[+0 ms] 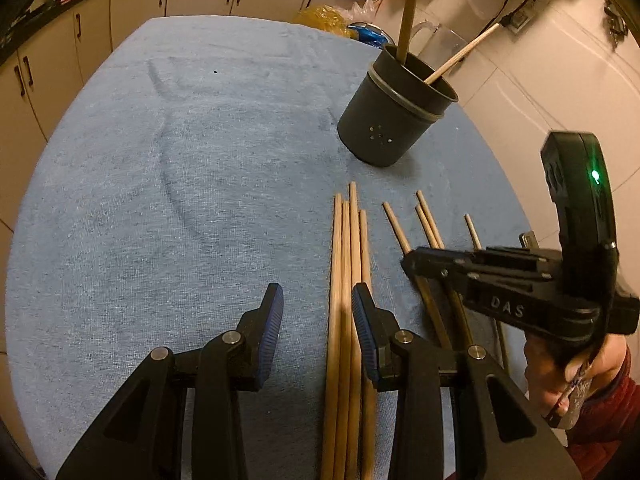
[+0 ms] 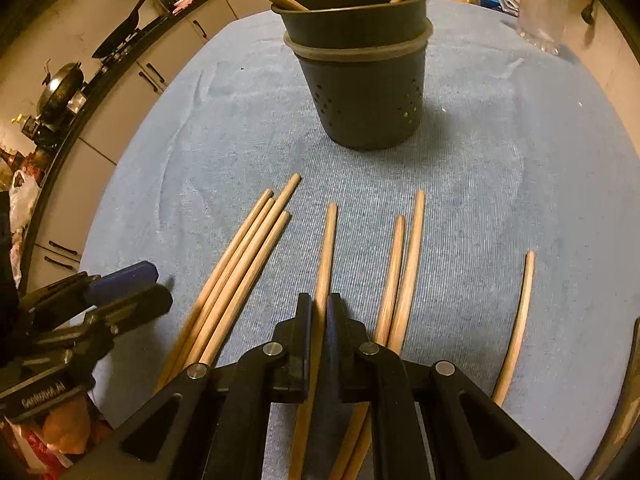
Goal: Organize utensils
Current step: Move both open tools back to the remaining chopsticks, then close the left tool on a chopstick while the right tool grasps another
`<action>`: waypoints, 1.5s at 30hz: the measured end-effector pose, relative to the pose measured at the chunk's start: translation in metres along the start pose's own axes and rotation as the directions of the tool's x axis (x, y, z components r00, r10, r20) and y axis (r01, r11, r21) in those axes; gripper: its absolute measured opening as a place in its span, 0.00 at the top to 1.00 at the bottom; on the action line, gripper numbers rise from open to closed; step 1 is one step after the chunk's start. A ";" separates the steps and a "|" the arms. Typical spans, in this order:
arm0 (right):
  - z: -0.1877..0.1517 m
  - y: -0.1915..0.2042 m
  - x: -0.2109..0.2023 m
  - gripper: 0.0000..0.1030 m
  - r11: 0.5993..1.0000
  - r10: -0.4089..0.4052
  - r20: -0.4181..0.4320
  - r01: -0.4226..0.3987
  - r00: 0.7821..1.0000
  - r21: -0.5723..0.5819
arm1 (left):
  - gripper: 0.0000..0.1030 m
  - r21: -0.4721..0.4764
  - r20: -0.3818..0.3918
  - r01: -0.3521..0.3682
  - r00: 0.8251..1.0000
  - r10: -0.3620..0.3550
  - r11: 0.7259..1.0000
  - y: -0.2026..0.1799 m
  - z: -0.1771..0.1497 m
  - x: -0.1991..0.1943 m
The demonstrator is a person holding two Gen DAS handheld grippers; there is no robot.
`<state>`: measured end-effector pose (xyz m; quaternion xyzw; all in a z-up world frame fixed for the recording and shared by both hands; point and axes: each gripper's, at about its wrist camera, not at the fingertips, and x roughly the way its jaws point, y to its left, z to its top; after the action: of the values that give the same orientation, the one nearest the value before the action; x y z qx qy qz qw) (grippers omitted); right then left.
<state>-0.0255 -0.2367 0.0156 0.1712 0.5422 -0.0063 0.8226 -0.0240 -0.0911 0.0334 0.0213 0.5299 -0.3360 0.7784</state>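
Several wooden chopsticks lie on a blue cloth. A tight bundle lies by my left gripper, which is open and empty, its right finger beside the bundle. My right gripper is shut on a single chopstick that lies on the cloth; the right gripper also shows in the left wrist view. A dark holder cup stands beyond with two chopsticks in it. More chopsticks lie to the right, one apart.
A clear glass jug stands at the cloth's far right. Plastic bags sit behind the cup. Cabinets and a dark counter with pans run along the left. The left gripper shows at the left of the right wrist view.
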 end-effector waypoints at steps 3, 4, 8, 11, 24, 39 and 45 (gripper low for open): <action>0.006 0.004 0.004 0.91 1.000 -0.005 -0.002 0.005 1.000 -0.016 | 0.67 0.001 -0.005 -0.005 1.000 0.005 1.000 0.000 0.002 0.002; 0.007 0.004 0.005 0.91 1.000 -0.001 0.002 0.001 1.000 -0.014 | 0.67 0.004 -0.008 -0.007 1.000 0.007 1.000 0.001 0.002 0.001; 0.006 -0.002 0.004 0.93 0.999 0.035 0.020 -0.036 0.999 0.010 | 0.67 0.023 -0.030 -0.013 0.999 0.013 1.000 -0.001 0.005 0.007; 0.001 -0.010 -0.004 0.93 0.996 0.080 0.052 -0.082 0.995 0.037 | 0.70 0.028 -0.044 -0.017 0.999 0.018 0.999 -0.002 0.007 0.012; -0.015 -0.039 -0.045 0.93 0.980 0.162 0.171 -0.179 0.972 0.086 | 0.84 0.104 -0.118 -0.092 0.987 0.104 0.990 -0.024 0.030 0.045; -0.017 -0.056 -0.058 0.93 0.975 0.174 0.197 -0.197 0.965 0.104 | 0.84 0.215 -0.115 -0.167 0.974 0.194 0.962 -0.047 0.041 0.057; -0.015 -0.053 -0.056 0.93 0.975 0.171 0.193 -0.193 0.966 0.107 | 0.84 0.254 -0.127 -0.175 0.969 0.212 0.951 -0.053 0.046 0.059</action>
<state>-0.0722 -0.2923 0.0457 0.2701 0.4450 0.0198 0.8536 -0.0029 -0.1793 0.0207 0.1932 0.5388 -0.3169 0.7563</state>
